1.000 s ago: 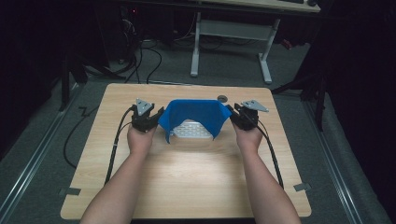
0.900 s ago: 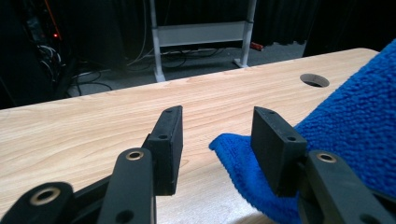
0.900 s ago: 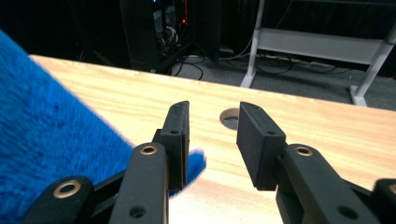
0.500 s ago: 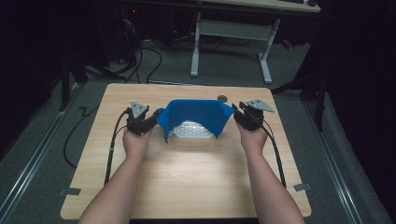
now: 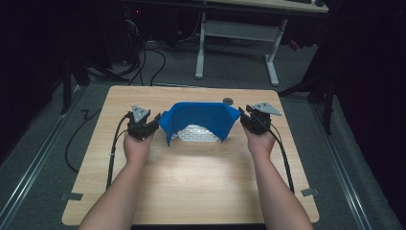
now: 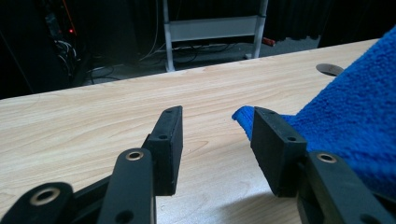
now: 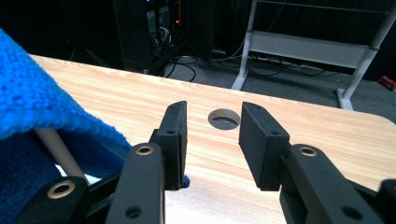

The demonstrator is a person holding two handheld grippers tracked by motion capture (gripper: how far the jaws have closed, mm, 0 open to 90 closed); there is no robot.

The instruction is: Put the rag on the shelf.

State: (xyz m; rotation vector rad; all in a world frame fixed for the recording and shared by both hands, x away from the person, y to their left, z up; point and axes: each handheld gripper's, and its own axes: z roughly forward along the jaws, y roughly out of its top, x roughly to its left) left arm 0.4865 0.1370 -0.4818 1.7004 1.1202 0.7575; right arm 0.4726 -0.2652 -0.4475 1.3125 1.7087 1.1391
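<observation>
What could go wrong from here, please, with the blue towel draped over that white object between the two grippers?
1. Both grippers stand open: the left gripper has only a corner of the blue towel beside one jaw, so closing may miss the fabric.
2. The right gripper has nothing between its jaws, so the towel may sag on that side.
3. Dragging the towel could shift the white object beneath it.

Your blue fleecy cloth point(image 5: 198, 120) lies draped over a white, ribbed tray point(image 5: 195, 134) near the worktop's point(image 5: 191, 187) far edge, front hem lifted, tray's front showing underneath.
</observation>
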